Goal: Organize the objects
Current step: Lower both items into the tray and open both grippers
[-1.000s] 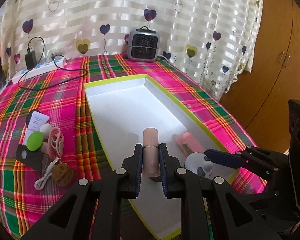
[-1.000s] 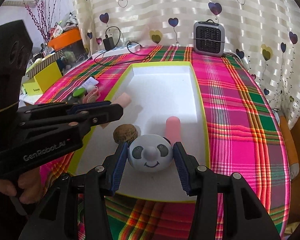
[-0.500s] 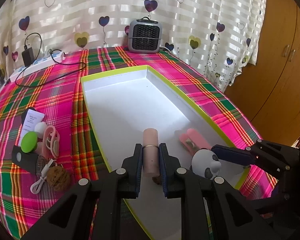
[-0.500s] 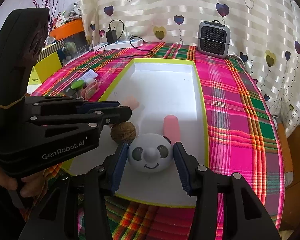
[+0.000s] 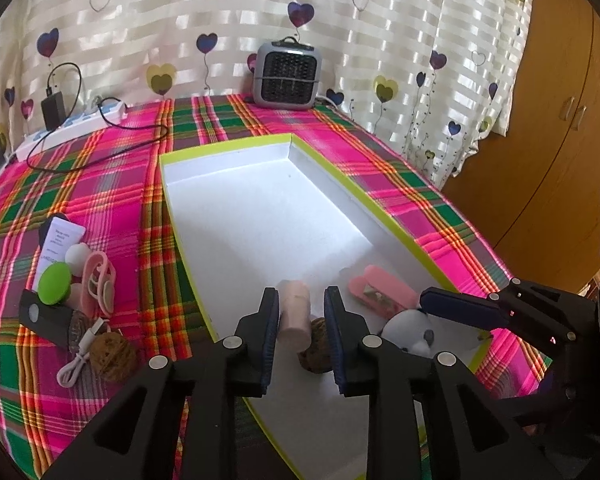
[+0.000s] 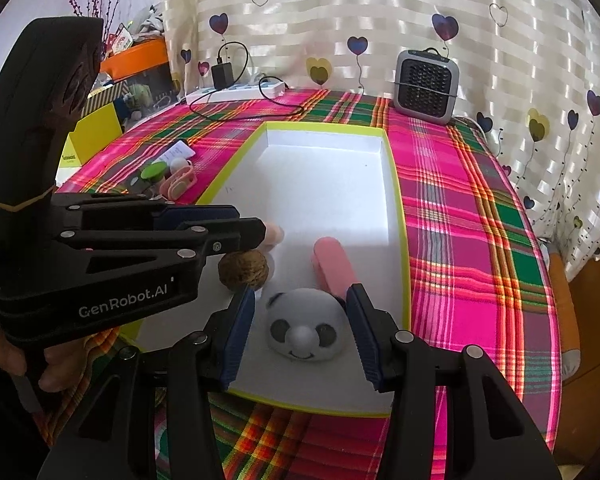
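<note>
A white tray with a lime rim [image 5: 352, 196] [image 6: 400, 216] lies on the plaid table. My left gripper [image 5: 302, 320] is open; the beige tube [image 5: 295, 312] lies in the tray between its jaws, beside a walnut [image 5: 318, 344] [image 6: 244, 270]. My right gripper [image 6: 300, 340] is open around the panda-face toy [image 6: 306, 330] [image 5: 410, 334], which rests on the tray floor. A pink stapler [image 5: 382, 292] [image 6: 334, 266] lies in the tray just beyond the panda.
Left of the tray lie a green disc [image 5: 54, 283], a pink clip case [image 5: 98, 282], a white tube [image 5: 58, 240], a black block [image 5: 48, 316], a cable and a second walnut [image 5: 112, 356]. A grey heater [image 5: 287, 74] and power strip [image 5: 72, 128] stand at the back.
Both grippers have opened. The beige tube and the panda toy were let go and now rest in the tray. The left gripper drew back slightly.
</note>
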### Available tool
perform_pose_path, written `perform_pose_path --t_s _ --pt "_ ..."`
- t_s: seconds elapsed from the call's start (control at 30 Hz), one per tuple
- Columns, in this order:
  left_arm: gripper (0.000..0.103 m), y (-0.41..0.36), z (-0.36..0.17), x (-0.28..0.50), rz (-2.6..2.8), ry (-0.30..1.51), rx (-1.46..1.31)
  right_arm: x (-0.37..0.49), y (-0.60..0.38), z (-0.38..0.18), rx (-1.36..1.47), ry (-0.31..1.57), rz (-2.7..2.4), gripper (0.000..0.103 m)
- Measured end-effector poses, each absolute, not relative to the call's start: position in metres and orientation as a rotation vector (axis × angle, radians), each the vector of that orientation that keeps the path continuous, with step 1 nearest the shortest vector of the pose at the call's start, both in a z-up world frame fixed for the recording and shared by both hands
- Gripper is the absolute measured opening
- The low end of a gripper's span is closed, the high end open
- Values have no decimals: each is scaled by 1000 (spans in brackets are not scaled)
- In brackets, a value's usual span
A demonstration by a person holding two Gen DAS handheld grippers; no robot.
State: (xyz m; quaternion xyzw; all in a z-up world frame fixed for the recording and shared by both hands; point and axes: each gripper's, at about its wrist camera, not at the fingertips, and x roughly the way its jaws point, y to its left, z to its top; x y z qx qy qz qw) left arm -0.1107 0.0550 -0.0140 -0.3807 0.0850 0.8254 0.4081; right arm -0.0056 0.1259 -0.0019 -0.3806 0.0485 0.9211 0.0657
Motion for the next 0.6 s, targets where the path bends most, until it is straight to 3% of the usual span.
perform_pose_path --t_s 0.6 --pt "23 13 4 -110 2151 98 -912 -8 108 17 -1049 178 2778 49"
